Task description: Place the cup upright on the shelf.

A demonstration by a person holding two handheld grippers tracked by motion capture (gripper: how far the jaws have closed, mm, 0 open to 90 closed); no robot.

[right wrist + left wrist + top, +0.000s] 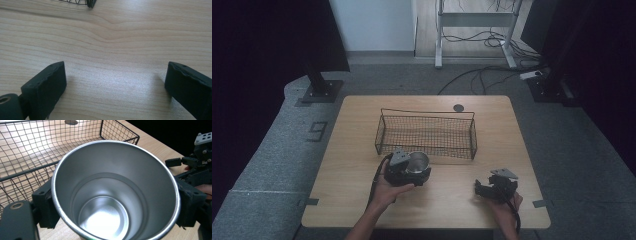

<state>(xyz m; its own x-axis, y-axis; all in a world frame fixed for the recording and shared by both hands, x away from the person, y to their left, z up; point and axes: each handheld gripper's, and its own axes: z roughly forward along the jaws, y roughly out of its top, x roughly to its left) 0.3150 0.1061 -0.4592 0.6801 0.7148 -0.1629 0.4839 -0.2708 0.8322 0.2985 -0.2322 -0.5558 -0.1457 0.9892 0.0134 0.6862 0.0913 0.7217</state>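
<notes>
On the near left of the table (362, 200), the left gripper (409, 170) has its jaws clamped on a steel cup (418, 162), one pad on each side of the wall. Left gripper view: cup (110, 195) upright, mouth open, nothing inside, black pads pressed against both flanks. Cup sits just beside the near wall of the wire basket (426, 131), close to its near left corner; cannot tell if they touch. Basket (30, 150) holds nothing.

Near right, the right gripper (484, 189) rests low over bare wood, well apart from the cup. Its jaws stand wide apart (115, 82), nothing between them.

Open tabletop lies between the two grippers and along the near edge. Far side of the basket leaves a narrow strip of table before the far edge.
</notes>
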